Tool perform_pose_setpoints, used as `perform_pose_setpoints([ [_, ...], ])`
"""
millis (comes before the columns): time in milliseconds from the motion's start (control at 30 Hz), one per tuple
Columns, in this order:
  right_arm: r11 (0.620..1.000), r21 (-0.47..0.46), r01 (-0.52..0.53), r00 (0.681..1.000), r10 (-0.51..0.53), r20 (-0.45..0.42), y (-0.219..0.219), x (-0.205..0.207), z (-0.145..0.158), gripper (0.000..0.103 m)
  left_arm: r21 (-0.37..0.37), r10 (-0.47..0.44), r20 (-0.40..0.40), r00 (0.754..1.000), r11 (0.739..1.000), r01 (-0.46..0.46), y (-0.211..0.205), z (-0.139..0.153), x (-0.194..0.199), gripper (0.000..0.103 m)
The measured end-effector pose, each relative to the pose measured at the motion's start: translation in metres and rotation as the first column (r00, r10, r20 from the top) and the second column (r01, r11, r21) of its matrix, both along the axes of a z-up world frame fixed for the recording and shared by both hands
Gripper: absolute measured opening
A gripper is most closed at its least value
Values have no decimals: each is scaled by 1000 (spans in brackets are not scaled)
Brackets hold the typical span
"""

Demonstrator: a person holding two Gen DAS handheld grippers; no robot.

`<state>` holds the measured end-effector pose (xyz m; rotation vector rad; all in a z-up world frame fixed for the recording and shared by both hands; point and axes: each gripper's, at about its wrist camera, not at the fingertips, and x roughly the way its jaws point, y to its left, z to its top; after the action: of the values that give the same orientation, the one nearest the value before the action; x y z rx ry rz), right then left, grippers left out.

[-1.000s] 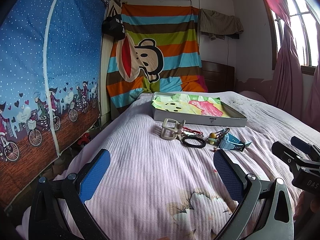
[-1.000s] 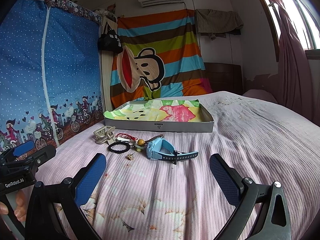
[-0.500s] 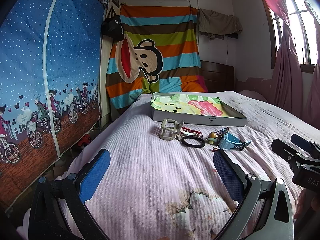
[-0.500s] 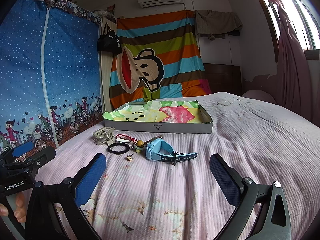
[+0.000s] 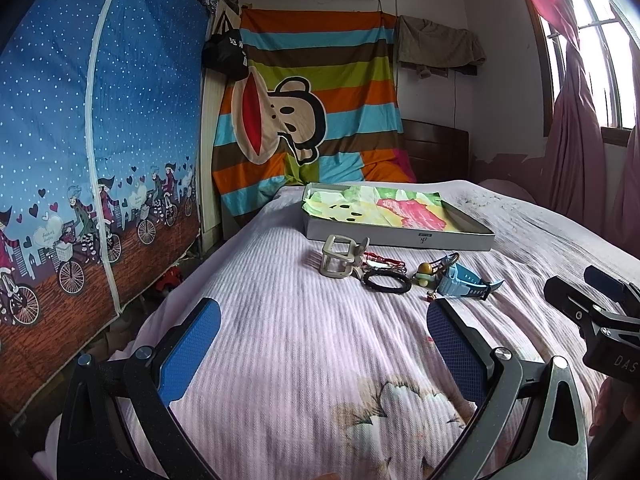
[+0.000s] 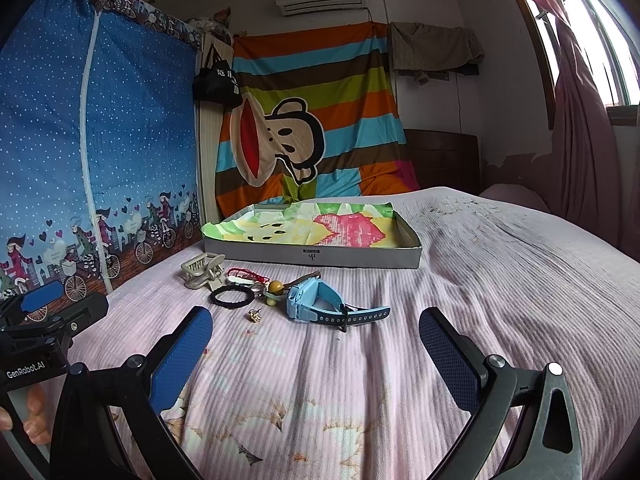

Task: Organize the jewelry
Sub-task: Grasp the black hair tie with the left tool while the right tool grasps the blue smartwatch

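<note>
Both tongs are held low over a pink ribbed bed [image 6: 500, 264], side by side and apart. The left tongs [image 5: 320, 344] are spread wide, nothing between the blue pads. The right tongs [image 6: 316, 350] are likewise spread wide and hold nothing.

In the right wrist view, the left tool's body is seen at the lower left edge with "GenRobot.AI" printed in white, fingers [image 6: 34, 416] wrapped under it. In the left wrist view, the right tool is seen at the right edge; only the letters "DAS" can be read on it.

The jewelry lies in 1 loose cluster on the bed, ahead of both tongs and just in front of a shallow grey box [image 6: 360, 258]. From left to right: a beige hair claw [image 6: 202, 270], a red cord [image 6: 248, 274], a black hair tie [image 6: 232, 296], a bead charm [image 6: 274, 290], a blue watch [image 6: 316, 300] with its strap lying toward the right. A small gold piece [image 6: 255, 315] sits alone, nearer the tongs; its kind cannot be told.

The box is lined with a colourful cartoon cloth. A small dark logo is printed on its front wall; it cannot be read.

A black bag [image 6: 218, 82] hanging on the far wall bears white characters, too small to read.
</note>
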<state>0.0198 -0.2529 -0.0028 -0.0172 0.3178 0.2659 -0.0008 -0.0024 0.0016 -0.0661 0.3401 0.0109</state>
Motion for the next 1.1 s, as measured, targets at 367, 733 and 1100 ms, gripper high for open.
perform_pose_setpoints([
  [367,1000,14,-26,995,27,-92,-4,23,0,103,-7,-28,-6,1000,1000,28,1,-1,10,101],
  [733,993,14,-114,967,114,-226,-7,90,3,101,-24,-105,-122,987,994,103,-4,-9,59,101],
  [1100,989,40,-139,907,144,-395,-12,163,-20,44,-154,-216,-280,935,972,179,-8,-23,128,58],
])
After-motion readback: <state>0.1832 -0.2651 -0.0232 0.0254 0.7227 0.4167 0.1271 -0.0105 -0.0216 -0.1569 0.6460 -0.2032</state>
